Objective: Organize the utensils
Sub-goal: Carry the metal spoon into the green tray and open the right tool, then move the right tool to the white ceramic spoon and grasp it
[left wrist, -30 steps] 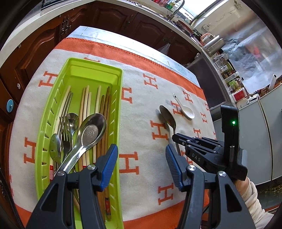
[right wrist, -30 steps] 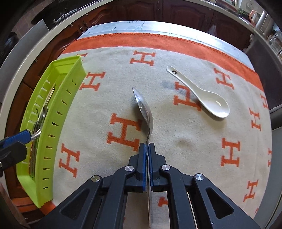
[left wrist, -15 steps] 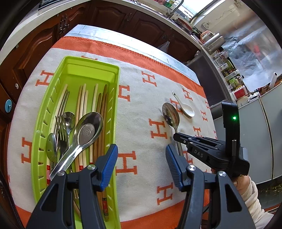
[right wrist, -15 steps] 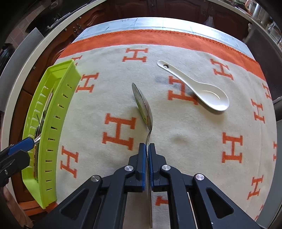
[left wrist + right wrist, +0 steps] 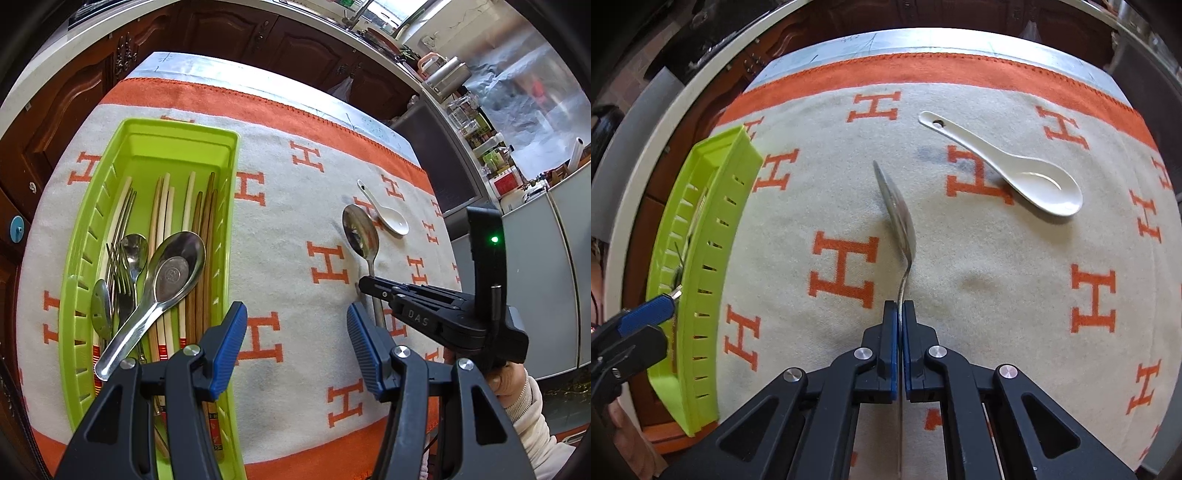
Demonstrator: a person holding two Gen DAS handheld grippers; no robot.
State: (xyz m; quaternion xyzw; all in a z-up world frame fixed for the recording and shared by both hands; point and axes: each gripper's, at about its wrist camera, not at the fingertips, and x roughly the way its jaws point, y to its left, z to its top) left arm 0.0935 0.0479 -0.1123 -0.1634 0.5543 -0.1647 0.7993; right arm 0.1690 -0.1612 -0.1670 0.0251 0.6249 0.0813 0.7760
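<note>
A cream cloth (image 5: 295,236) patterned with orange H letters and edged in orange covers the table, with dark wooden cabinets (image 5: 258,40) behind it. On the cloth's left side lies a long lime-green slotted tray (image 5: 229,206), holding wooden chopsticks (image 5: 201,221), a big steel ladle-spoon (image 5: 173,269) lying diagonally across them, forks (image 5: 120,269) and two smaller spoons (image 5: 135,251). The left gripper (image 5: 295,343) hovers over the near end of the tray and the bare cloth just beside it, its blue-padded jaws standing apart with nothing between them. The right gripper (image 5: 900,325), held in a hand with a cream sleeve (image 5: 532,413), points steeply down over the middle of the cloth, its jaws pinched tight on the thin handle of a metal spoon (image 5: 899,214). That spoon juts forward from the fingertips, turned almost on edge in the right wrist view, its bowl above the cloth; whether its tip touches the fabric I cannot tell. Just beyond and to the right of it, apart from it, a white ceramic soup spoon (image 5: 1027,173) lies flat on the cloth, bowl up, its handle with a small hole pointing away to the left.
</note>
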